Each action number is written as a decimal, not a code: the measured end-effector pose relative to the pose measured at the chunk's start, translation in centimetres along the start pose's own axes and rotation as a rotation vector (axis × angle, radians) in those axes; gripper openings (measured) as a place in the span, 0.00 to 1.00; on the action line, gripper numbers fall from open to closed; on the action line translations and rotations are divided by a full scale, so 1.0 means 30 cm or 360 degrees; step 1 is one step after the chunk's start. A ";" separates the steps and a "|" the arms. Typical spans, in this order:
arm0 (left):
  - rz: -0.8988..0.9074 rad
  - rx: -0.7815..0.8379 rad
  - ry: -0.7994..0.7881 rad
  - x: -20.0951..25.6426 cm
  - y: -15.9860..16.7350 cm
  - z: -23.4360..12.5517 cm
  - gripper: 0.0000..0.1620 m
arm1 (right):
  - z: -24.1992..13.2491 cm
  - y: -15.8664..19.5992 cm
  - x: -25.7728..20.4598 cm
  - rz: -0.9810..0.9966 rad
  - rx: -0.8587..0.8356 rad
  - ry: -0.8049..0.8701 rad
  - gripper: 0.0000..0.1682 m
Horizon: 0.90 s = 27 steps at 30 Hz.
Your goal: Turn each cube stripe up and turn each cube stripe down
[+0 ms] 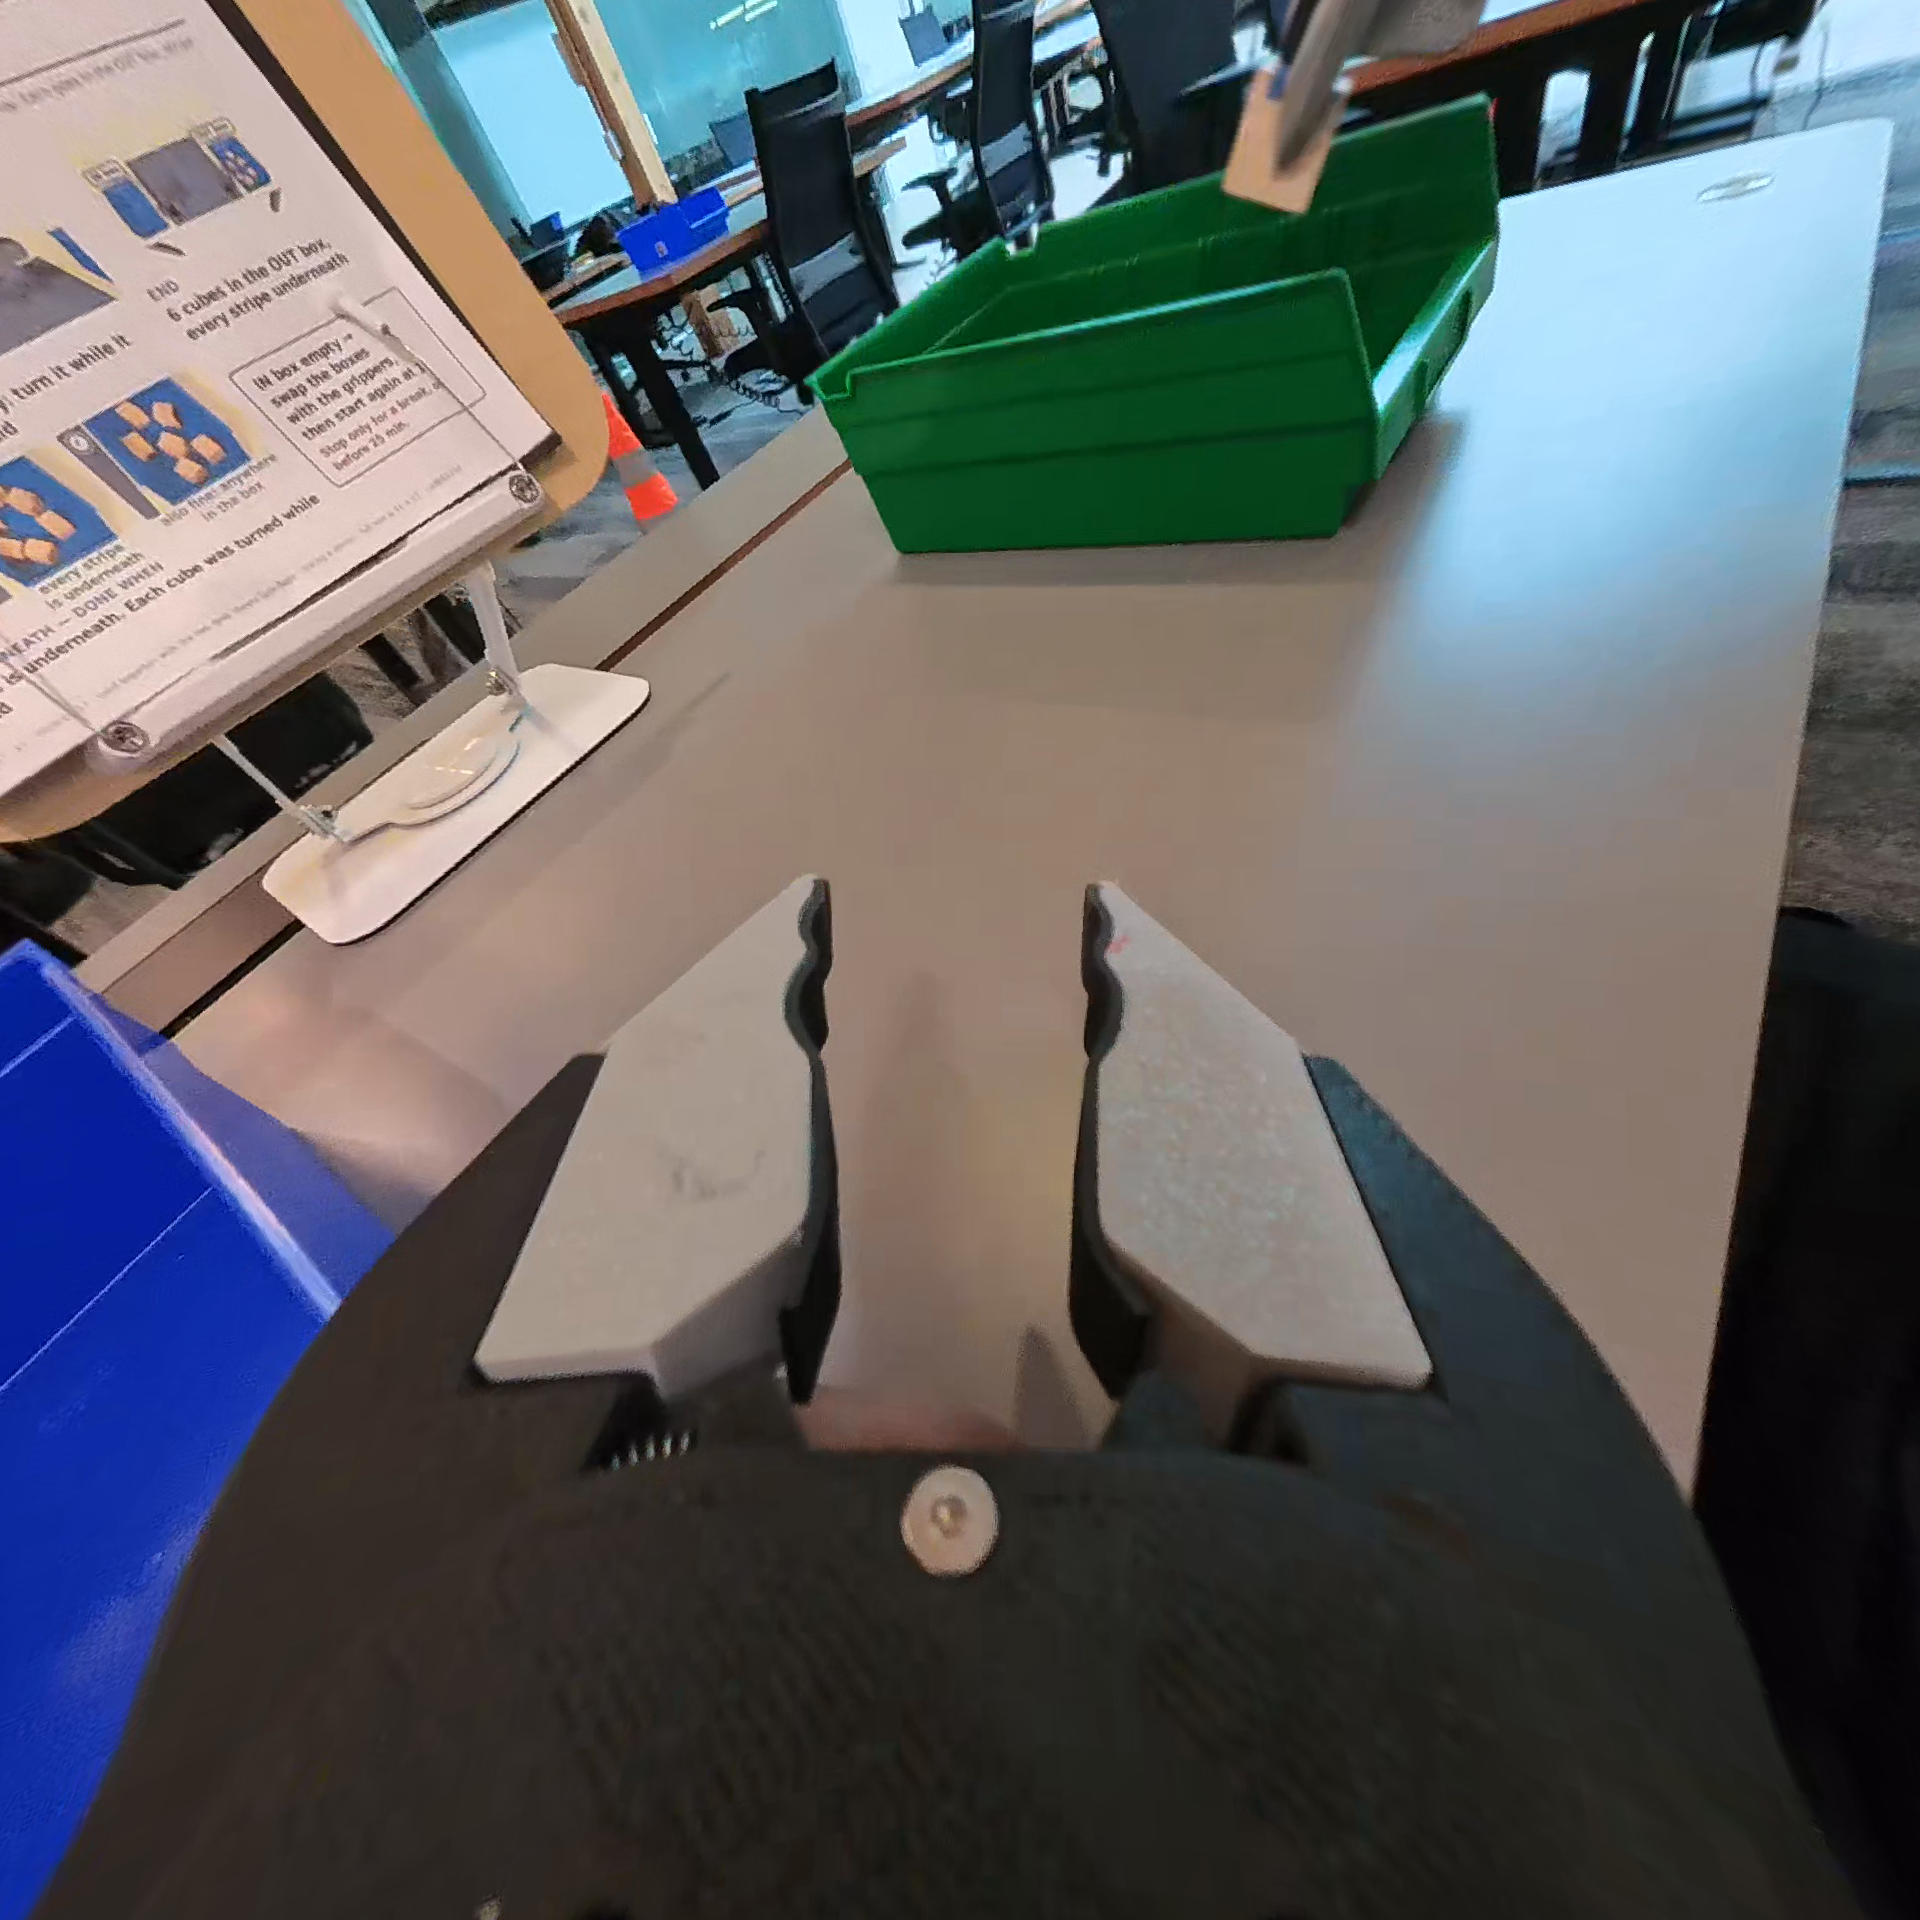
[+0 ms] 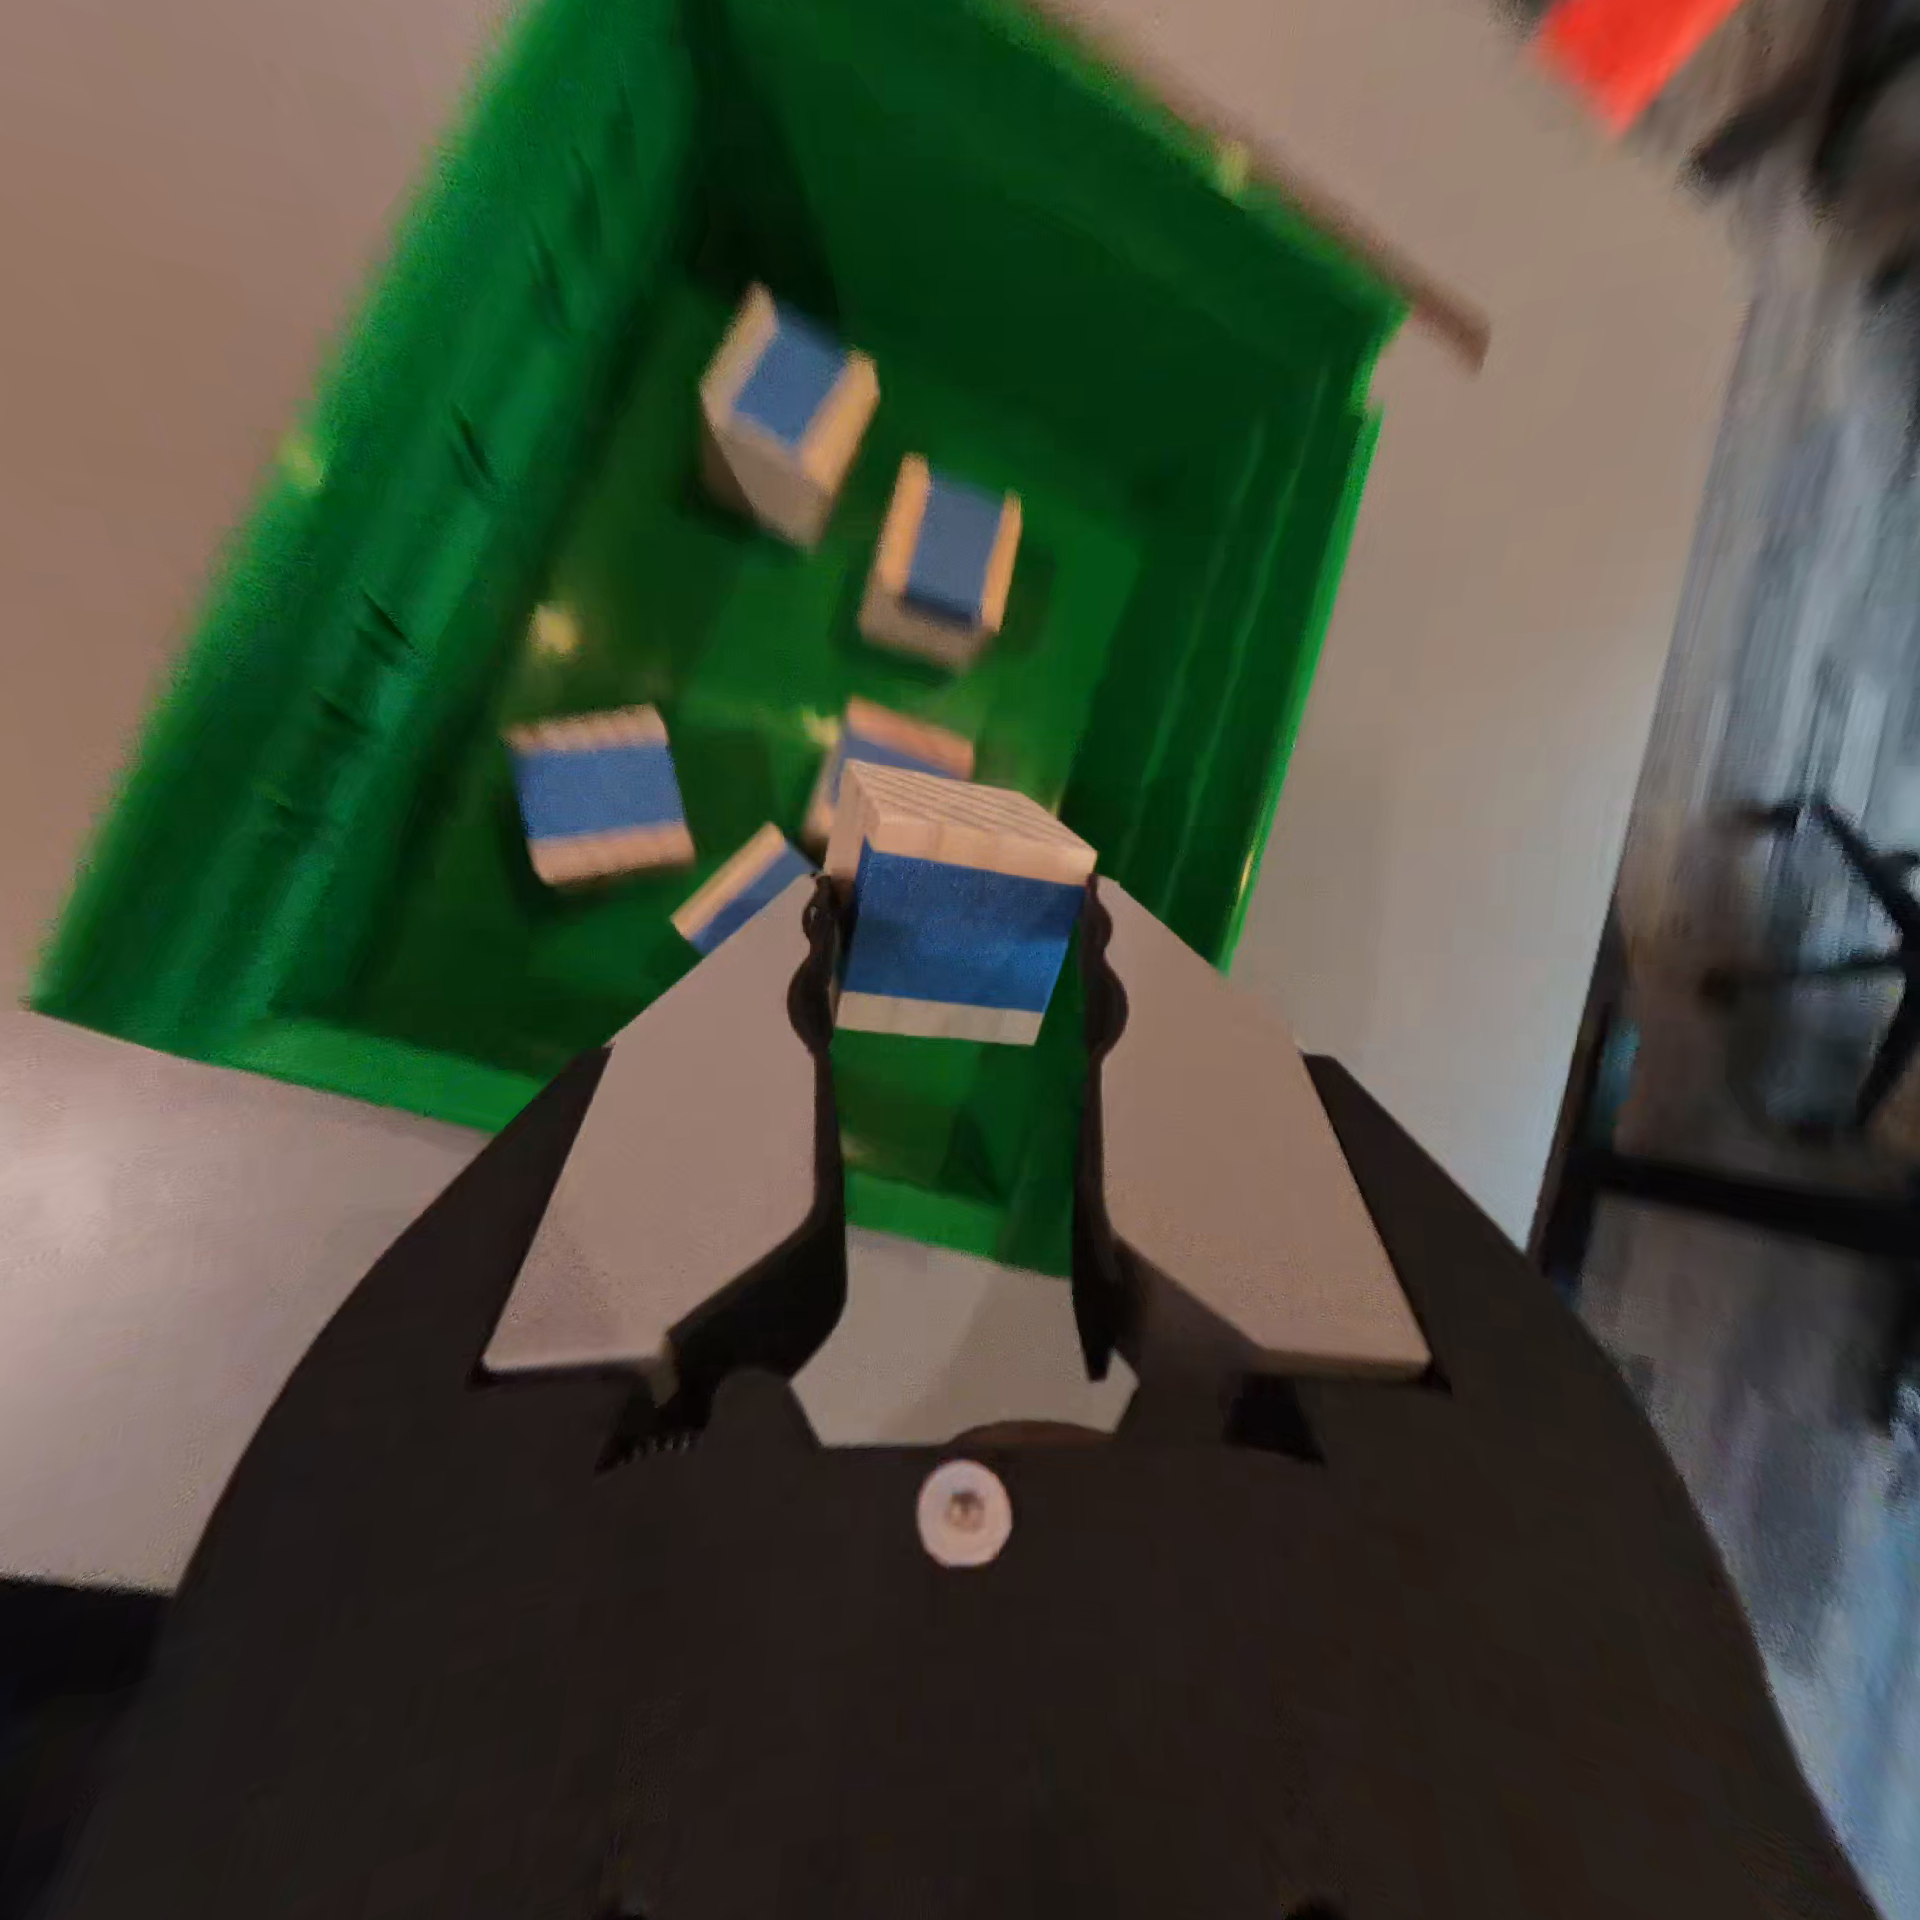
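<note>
above the green bin point(image 2: 343, 665) my right gripper point(image 2: 954, 935) pinches a cube point(image 2: 956, 914) at its fingertips, blue stripe facing the camera, not up or down. five more cubes lie in the bin below it, stripes showing. my left gripper point(image 1: 954, 966) hangs open and empty over the table point(image 1: 1351, 727), well short of the bin. to turn it well i'd keep the pinch firm, bring the left in square on the free faces, then roll.

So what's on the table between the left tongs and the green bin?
Nothing: in the left wrist view, bare grey table runs from the left tongs to the green bin.
</note>
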<state>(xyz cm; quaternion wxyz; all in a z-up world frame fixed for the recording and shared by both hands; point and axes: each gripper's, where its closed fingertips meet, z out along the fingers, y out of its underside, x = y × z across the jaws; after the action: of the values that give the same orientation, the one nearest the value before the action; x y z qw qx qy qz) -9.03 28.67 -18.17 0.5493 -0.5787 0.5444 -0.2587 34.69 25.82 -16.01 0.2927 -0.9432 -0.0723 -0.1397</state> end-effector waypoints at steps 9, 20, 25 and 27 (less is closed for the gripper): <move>-0.0149 -0.0169 0.0051 0.051 0.060 0.014 0.33 | 0.211 0.191 -0.013 0.0029 -0.0468 -0.0056 0.28; -0.0230 -0.0314 0.0026 0.079 0.128 -0.007 0.39 | -0.015 -0.071 0.023 0.0187 0.0443 -0.0027 0.36; -0.0254 -0.0301 0.0000 0.082 0.108 -0.015 0.39 | -0.243 -0.231 -0.065 0.0075 0.0972 -0.0285 0.42; -0.0236 -0.0312 -0.0001 0.088 0.107 -0.020 0.39 | -0.282 -0.250 -0.085 -0.0027 0.0999 -0.0272 0.44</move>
<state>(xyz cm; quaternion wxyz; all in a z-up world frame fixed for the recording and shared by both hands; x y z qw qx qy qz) -9.96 26.66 -21.75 0.4695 -0.6684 0.5226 -0.2441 28.75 26.97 -6.13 0.5611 -0.8145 -0.1440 -0.0332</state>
